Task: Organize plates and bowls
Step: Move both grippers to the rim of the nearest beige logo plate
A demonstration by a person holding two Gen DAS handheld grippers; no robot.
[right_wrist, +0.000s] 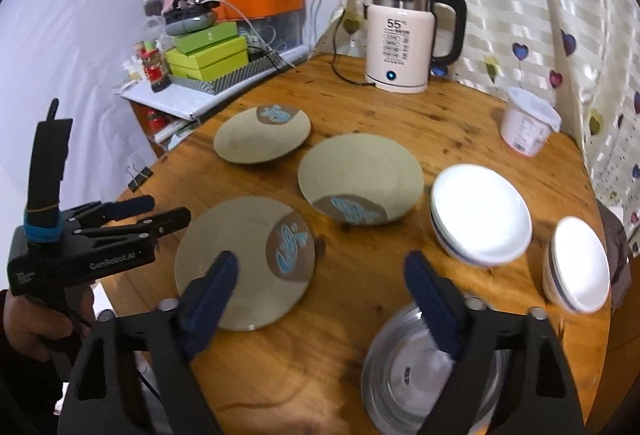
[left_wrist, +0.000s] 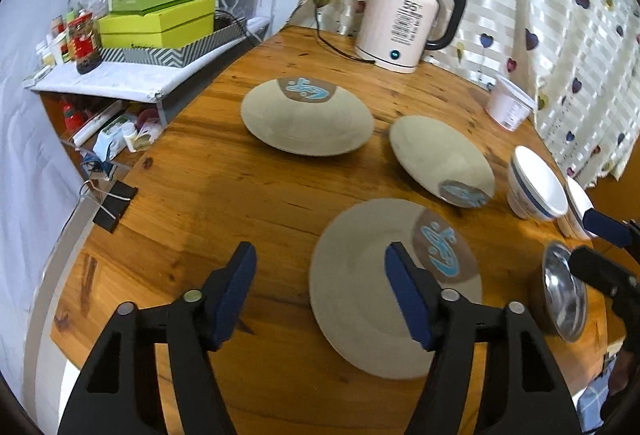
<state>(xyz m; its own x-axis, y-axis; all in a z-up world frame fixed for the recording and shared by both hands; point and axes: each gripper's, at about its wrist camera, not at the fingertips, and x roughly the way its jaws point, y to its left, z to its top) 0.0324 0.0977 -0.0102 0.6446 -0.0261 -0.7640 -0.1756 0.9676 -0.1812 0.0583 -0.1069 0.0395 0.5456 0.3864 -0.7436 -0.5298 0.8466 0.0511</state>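
Left gripper [left_wrist: 320,291] fingers wide, over nearest beige round ceramic plate [left_wrist: 368,299]; right gripper [right_wrist: 320,299] wide above shiny steel bowl [right_wrist: 404,371], both holding nothing.

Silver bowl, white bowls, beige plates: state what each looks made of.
Silver bowl: likely stainless steel, mirror-bright with reflections. White bowls: probably glazed ceramic, though melamine is possible; glossy, blue rim band. Beige plates: matte, printed emblem; ceramic or melamine, unclear.
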